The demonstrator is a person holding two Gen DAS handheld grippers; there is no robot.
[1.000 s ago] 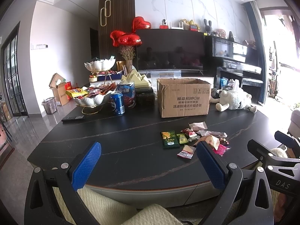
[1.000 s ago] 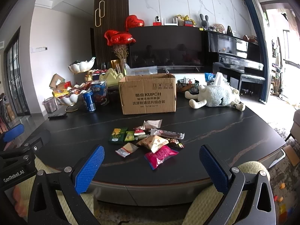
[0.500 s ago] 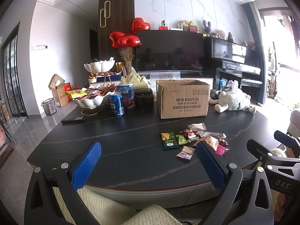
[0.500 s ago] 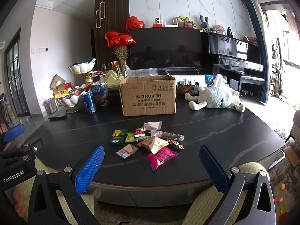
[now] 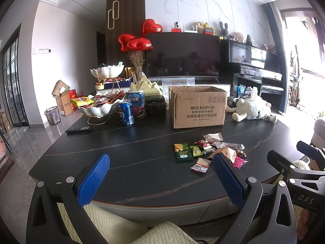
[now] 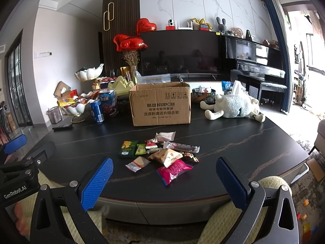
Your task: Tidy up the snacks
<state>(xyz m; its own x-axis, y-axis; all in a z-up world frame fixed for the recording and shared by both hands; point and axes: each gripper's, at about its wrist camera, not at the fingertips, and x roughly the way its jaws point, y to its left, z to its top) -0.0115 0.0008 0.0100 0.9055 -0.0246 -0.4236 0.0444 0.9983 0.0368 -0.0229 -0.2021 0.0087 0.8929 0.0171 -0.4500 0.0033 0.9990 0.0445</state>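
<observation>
Since nothing's been picked up yet, here's how I'd size this up, using the cardboard box [image 6: 160, 103] as the landmark:

Left gripper [image 5: 162, 181]: fingers spread wide, holding nothing, hanging off the near edge of the tabletop [image 5: 121, 152], well in front-left of the box.

Snack pile [image 6: 160, 154]: loose packets lying flat just in front of the box.

How I'd do it: go for an outer packet first, like the pink bag [image 6: 173, 170], pinching a crinkled edge so the neighbours don't get dragged.

Box: top flaps open, can't see inside.

White bowl [image 5: 101, 106]: left of the box, already heaped with snacks.

Right gripper [image 6: 164, 180]: fingers also wide apart, empty, lined up in front of the pile.
</observation>
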